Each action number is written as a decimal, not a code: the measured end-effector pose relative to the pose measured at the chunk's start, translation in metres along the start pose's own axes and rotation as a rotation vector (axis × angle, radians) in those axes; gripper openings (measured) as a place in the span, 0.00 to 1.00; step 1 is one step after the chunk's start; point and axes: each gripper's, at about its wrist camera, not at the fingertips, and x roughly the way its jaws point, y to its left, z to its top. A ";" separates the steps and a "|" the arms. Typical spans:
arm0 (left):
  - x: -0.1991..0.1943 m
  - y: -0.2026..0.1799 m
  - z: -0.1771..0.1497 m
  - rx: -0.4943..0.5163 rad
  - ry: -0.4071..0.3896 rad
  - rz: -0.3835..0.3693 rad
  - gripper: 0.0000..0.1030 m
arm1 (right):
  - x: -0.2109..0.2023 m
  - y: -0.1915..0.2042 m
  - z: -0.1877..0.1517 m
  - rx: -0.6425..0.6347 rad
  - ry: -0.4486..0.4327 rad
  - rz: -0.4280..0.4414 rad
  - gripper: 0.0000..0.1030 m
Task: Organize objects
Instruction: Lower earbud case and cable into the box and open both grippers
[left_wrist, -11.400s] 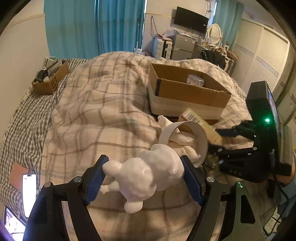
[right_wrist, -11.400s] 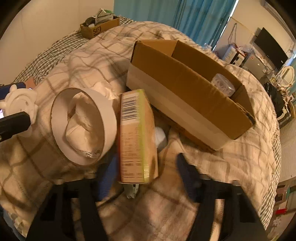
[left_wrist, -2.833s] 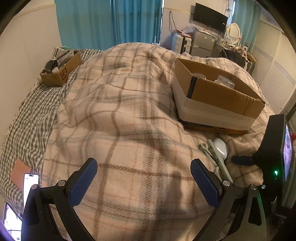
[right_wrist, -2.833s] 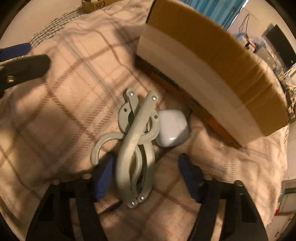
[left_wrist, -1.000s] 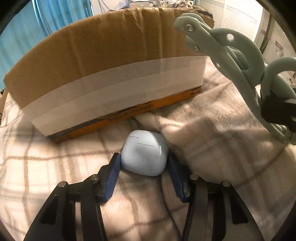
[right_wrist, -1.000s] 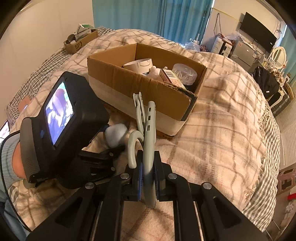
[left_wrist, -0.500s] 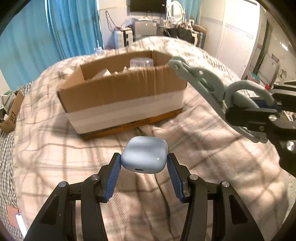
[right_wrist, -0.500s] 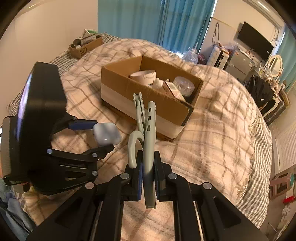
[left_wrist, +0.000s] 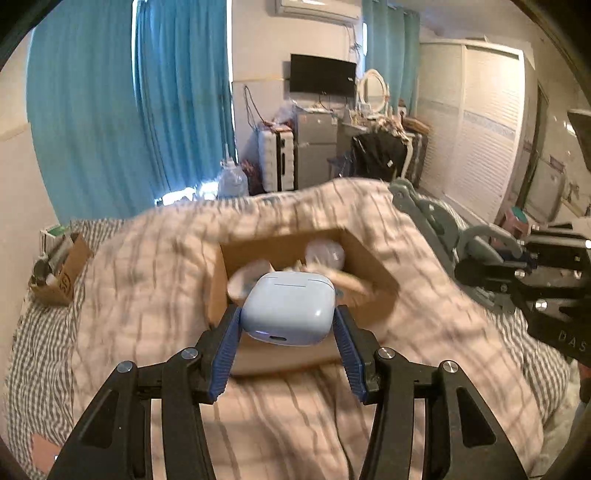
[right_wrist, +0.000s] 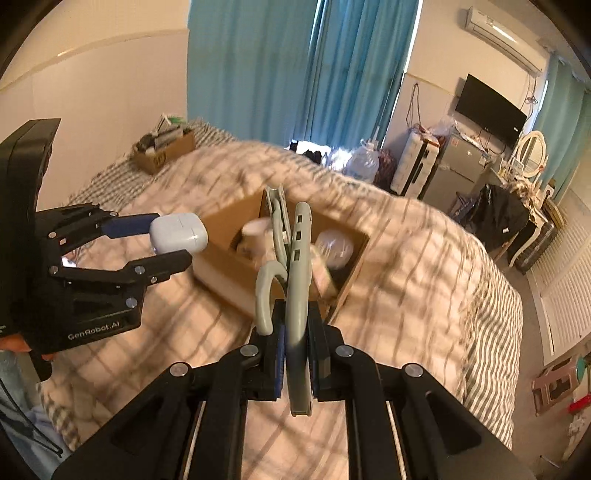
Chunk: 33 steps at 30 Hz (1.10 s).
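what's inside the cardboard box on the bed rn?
Motion blur limits this. The cardboard box holds a clear round container and a white cylindrical item. The folded hanger in the right gripper hides the middle.

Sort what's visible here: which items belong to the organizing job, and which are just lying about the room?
In the job:
- earbud case, clamped in the left gripper
- folding hanger, clamped in the right gripper
- cardboard box on the plaid blanket

Just lying about:
- small box near the wall
- water jug
- TV
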 end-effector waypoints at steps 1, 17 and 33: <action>0.005 0.003 0.008 -0.004 -0.005 0.003 0.50 | 0.005 -0.004 0.008 0.004 -0.001 0.011 0.09; 0.138 0.040 0.033 -0.015 0.161 -0.013 0.50 | 0.157 -0.035 0.058 0.061 0.169 0.155 0.09; 0.161 0.040 0.016 0.021 0.217 -0.035 0.58 | 0.190 -0.034 0.046 0.088 0.214 0.141 0.29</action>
